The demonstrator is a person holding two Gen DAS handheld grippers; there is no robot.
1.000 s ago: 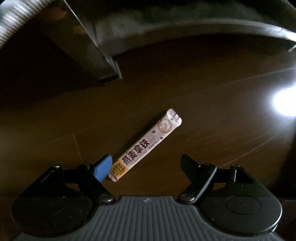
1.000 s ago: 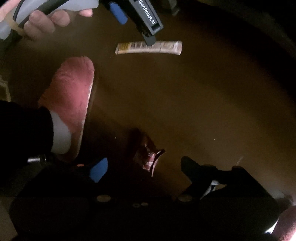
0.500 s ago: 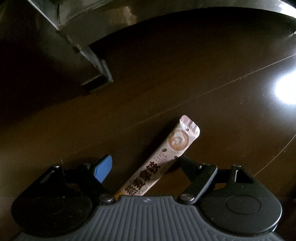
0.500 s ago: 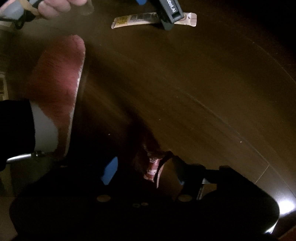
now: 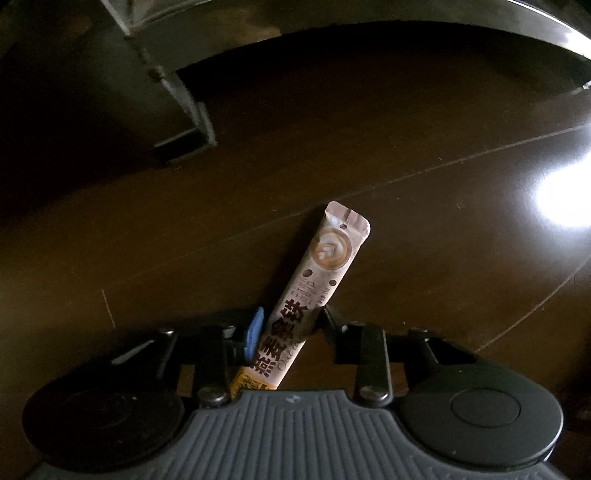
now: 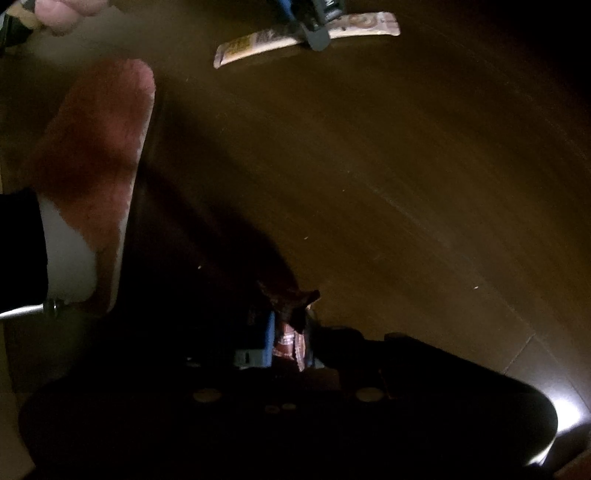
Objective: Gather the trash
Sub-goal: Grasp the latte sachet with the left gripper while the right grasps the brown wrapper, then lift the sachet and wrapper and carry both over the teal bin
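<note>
Two pieces of trash lie on the dark wooden floor (image 5: 406,122), one at each claw. The first is a long pale drink-mix sachet (image 5: 306,291) with a latte picture near its far end and a yellow near end. The left claw (image 5: 288,325) points straight down over it, its jaws closing, the blue pad on one side and the black finger on the other both touching the sachet's edges around its middle. From the right wrist view the same sachet (image 6: 369,26) lies flat at the top with the left claw (image 6: 306,26) across it. The second piece is a crumpled reddish-brown wrapper (image 6: 290,332), in deep shadow; the right claw (image 6: 291,336) is closing on it, pads pressed to both sides. One slippered foot (image 6: 96,155) in fuzzy red stands on the floor beside it, and one hand (image 6: 66,11) shows at the top left corner
</note>
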